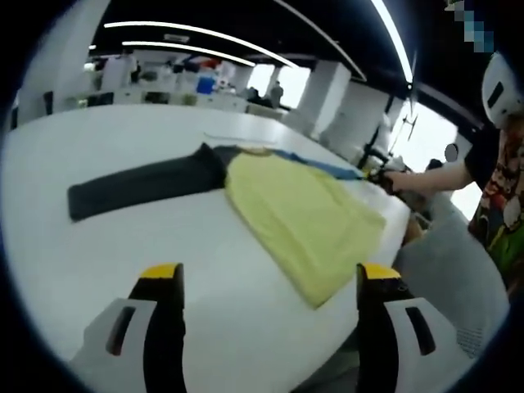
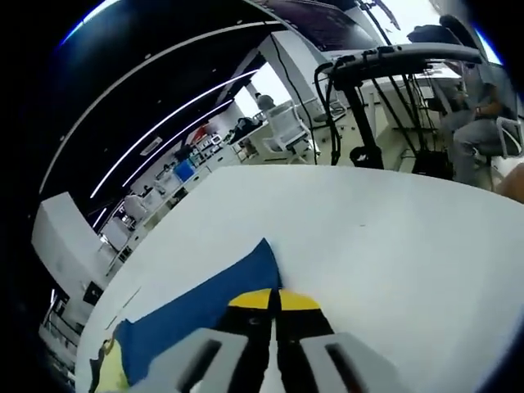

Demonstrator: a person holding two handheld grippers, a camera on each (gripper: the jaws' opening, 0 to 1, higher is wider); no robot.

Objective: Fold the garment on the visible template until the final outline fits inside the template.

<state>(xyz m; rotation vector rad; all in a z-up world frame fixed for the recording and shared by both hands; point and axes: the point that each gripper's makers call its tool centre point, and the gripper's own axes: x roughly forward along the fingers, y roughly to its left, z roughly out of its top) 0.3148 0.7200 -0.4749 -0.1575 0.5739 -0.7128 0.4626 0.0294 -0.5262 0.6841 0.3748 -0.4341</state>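
A: where's the shirt [image 1: 303, 217]?
B: on the white table [image 1: 123, 262], 1 o'clock of the left gripper [image 1: 270, 282]. Yellow body, dark sleeve [image 1: 143, 187] running off to 10 o'clock.
A: grippers?
B: left's wide, holding nothing. Right gripper [image 2: 273, 300] is pinched on the blue sleeve [image 2: 205, 307] at 11 o'clock.
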